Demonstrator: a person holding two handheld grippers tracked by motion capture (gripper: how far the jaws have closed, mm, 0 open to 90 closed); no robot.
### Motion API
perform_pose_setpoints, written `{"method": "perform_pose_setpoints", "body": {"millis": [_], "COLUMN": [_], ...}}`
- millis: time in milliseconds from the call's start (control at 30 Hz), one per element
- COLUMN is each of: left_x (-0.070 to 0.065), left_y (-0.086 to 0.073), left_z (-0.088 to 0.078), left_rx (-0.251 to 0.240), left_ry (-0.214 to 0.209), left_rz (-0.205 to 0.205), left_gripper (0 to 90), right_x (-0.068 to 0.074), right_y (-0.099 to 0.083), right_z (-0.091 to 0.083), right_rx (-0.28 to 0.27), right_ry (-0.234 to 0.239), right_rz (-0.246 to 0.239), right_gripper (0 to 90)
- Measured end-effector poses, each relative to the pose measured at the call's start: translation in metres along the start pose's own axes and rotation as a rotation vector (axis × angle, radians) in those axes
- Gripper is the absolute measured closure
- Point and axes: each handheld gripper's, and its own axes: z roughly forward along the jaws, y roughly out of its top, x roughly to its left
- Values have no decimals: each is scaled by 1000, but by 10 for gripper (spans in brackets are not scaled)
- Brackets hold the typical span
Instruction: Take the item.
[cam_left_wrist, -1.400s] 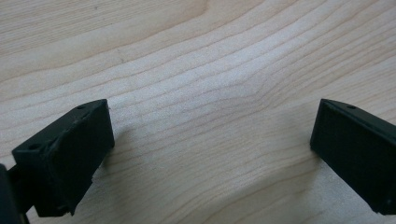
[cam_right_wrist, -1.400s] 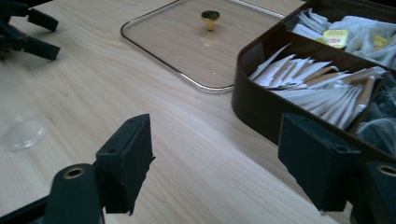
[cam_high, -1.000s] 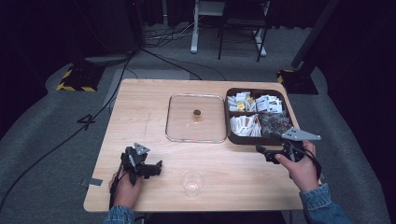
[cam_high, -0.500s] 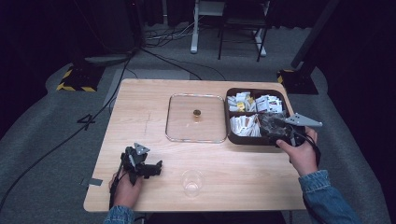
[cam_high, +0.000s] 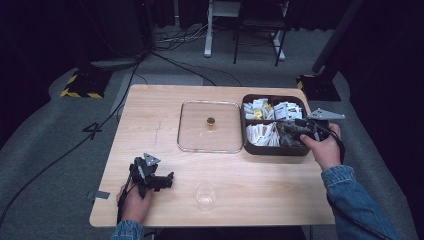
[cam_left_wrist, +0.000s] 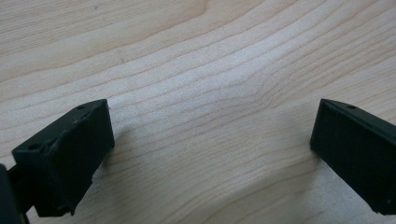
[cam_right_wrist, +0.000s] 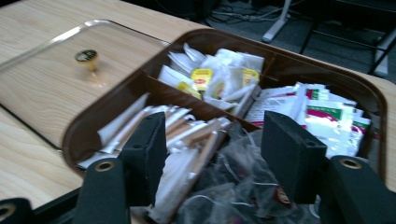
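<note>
Two grippers are in my hands: my left gripper (cam_high: 159, 178) rests low on the bare table (cam_high: 150, 125), jaws spread wide with nothing between them. Right of it stand a clear cup (cam_high: 206, 194) and a flat glass lid (cam_high: 210, 126). My right gripper (cam_right_wrist: 214, 154) hovers, jaws apart and empty, over the brown divided box (cam_high: 274, 148) of sachets (cam_right_wrist: 219, 74).

"4" on floor (cam_high: 93, 130), nr table
</note>
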Motion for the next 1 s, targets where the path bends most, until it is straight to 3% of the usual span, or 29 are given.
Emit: {"method": "perform_pose_setpoints", "body": {"millis": [167, 200, 433, 800, 900, 967, 1000], "left_x": [0, 0, 0, 0, 0, 0, 0], "left_y": [0, 0, 0, 0, 0, 0, 0], "left_z": [0, 0, 0, 0, 0, 0, 0], "left_rx": [-1, -1, 0, -1, 1, 0, 0], "left_ry": [2, 2, 0, 1, 1, 1, 1], "left_rz": [2, 2, 1, 2, 3, 2, 3], "left_gripper": [0, 0, 0, 0, 0, 0, 0], "right_x": [-11, -17, -34, -40, -41, -40, -40], "right_y": [-1, -2, -6, -17, -19, -19, -19], "right_z": [6, 7, 11, 28, 31, 31, 31], "right_rx": [51, 71, 84, 131, 141, 160, 160], "right_ry": [0, -44, -117, -119, -105, -86, -86], "right_rz": [30, 48, 88, 124, 141, 135, 135], "right_gripper": [419, 403, 451, 484, 555, 677, 677]}}
